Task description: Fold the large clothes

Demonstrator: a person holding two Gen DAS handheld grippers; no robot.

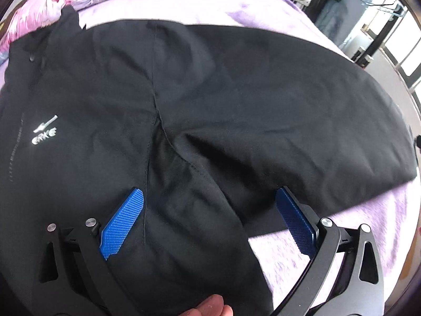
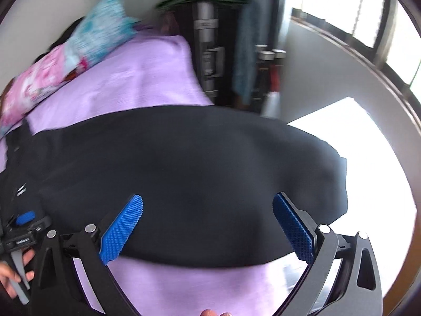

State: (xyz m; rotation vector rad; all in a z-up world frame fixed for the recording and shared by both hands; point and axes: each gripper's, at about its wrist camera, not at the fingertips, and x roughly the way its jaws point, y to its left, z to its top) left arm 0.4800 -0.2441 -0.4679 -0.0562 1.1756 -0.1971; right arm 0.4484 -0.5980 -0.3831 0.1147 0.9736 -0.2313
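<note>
Black trousers [image 1: 200, 100] spread flat on a lilac bed sheet [image 1: 329, 239], filling most of the left wrist view. Long axis running sideways across that view: waist end off to the left, one leg stretching away to the right, ending near the edge of the bed. Small white logo [image 1: 44, 131] on the left part of the cloth, well left of the left gripper [image 1: 209, 197]. Centre seam dropping from ahead down between the two blue pads [image 1: 123, 223], forking near them. Left gripper held wide open just above the cloth near the crotch, gripping nothing; left pad over black fabric, right one at the hem line where cloth meets sheet. Fingertip of a hand [image 1: 210, 306] showing at the bottom edge.

Seen from the right wrist: right gripper [image 2: 208, 197] likewise spread wide, empty, hovering over the leg of the same trousers [image 2: 184, 173]. Leg lying crosswise ahead of the open jaws, its end to the right, near the bright bed edge. Lilac sheet [image 2: 147, 79] beyond and below it. Patterned pink and turquoise pillow [image 2: 73, 52] far ahead to the left. Picture blurred; cloth detail hard to tell. Other gripper and a hand [image 2: 15, 271] low at the left.
</note>
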